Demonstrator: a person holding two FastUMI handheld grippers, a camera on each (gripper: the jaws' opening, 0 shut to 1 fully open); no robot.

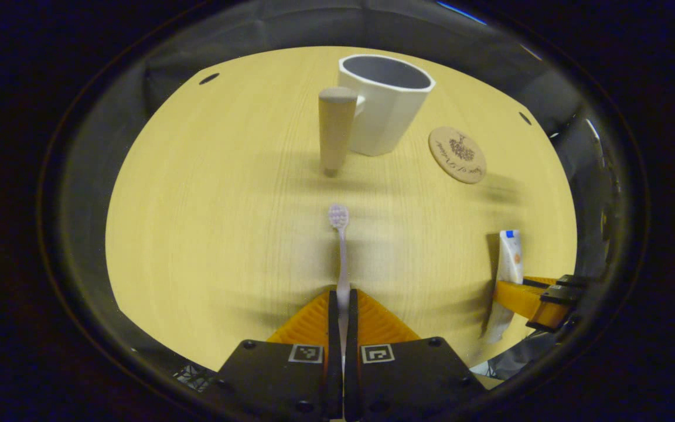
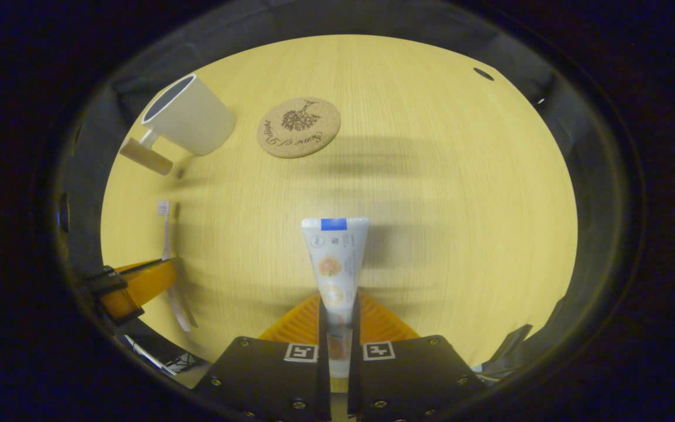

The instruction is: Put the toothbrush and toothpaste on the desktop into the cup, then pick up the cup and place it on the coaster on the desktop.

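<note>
Left gripper view. The left gripper [image 1: 342, 305] has its two fingers pressed together on the handle of the toothbrush [image 1: 341, 258], whose bristle head points forward, toward the cup [image 1: 385, 105]. The cup stands upright on the desktop [image 1: 208, 234], mouth open and with nothing visible inside it, its wooden handle [image 1: 335, 130] turned toward the camera. The cork coaster [image 1: 457, 155] lies flat just to the right of the cup, apart from it and bare. At the right edge, the right gripper [image 1: 525, 299] pinches the toothpaste [image 1: 507, 275].

Right gripper view. The right gripper [image 2: 337, 316] is closed on the lower part of the toothpaste [image 2: 335, 264], the tube's flat crimped end pointing forward. The cup [image 2: 190, 116] sits far left with the coaster [image 2: 298, 127] beside it, the two not touching. The left gripper [image 2: 138, 284] holds the toothbrush [image 2: 166, 234] at the left edge. Whether either item is clear of the desktop cannot be told; the shadows hint at a slight lift.

Step in hand, as judged: carrying both items to the cup. Good practice would be to tip each item near upright before it reaches the rim and to enter one at a time so the grippers do not meet over the mouth. Approach from the side away from the protruding handle. Release only once the lower end is well inside, since the thin brush could otherwise pivot out.
</note>
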